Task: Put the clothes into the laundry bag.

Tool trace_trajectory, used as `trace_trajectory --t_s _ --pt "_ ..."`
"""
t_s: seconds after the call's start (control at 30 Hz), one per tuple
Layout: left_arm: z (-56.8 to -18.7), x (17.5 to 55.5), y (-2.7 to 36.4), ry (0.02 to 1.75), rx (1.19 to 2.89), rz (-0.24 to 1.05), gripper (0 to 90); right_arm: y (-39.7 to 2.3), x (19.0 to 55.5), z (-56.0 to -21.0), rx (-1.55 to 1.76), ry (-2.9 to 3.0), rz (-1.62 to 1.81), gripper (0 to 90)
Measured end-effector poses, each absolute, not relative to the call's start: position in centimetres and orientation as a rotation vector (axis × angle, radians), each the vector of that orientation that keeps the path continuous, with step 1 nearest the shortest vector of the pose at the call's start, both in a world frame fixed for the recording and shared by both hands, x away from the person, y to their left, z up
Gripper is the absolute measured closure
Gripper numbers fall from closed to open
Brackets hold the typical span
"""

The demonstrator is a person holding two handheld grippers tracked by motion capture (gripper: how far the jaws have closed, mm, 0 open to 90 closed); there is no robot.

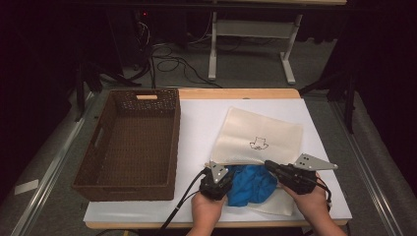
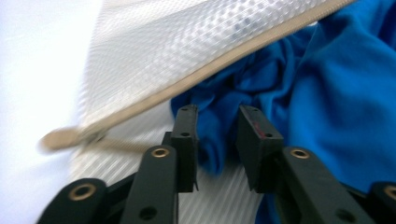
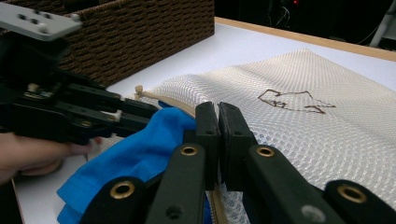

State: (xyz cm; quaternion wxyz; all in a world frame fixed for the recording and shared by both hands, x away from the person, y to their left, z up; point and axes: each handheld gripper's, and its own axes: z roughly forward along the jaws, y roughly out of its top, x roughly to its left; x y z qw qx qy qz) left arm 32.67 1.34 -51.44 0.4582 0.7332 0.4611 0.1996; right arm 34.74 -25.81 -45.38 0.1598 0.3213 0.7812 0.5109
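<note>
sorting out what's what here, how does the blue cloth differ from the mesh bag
The blue cloth is plain, opaque and bunched in folds; the mesh bag is cream, woven in a see-through grid, and lies mostly flat. The bag has a tan zipper edge and a small dark drawing; the cloth has neither. The cloth sits half inside the bag's open mouth. Both are soft fabric on the white table.
</note>
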Motion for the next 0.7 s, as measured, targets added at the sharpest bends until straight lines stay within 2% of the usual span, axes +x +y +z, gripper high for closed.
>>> trace_trajectory --t_s 0.27,0.43,0.7 --pt "-51.2 30.9 2.6 1.098 1.747 0.52 62.4 -25.9 34.5 -45.3 0.918 2.229 1.456 88.6" --pt "-50.9 30.4 2.4 1.055 1.731 0.544 54.6 -25.9 34.6 -45.4 0.927 2.23 1.462 88.5" --pt "-51.0 29.9 2.0 1.02 1.711 0.509 40.2 -25.8 34.6 -45.4 0.92 2.235 1.452 88.6"
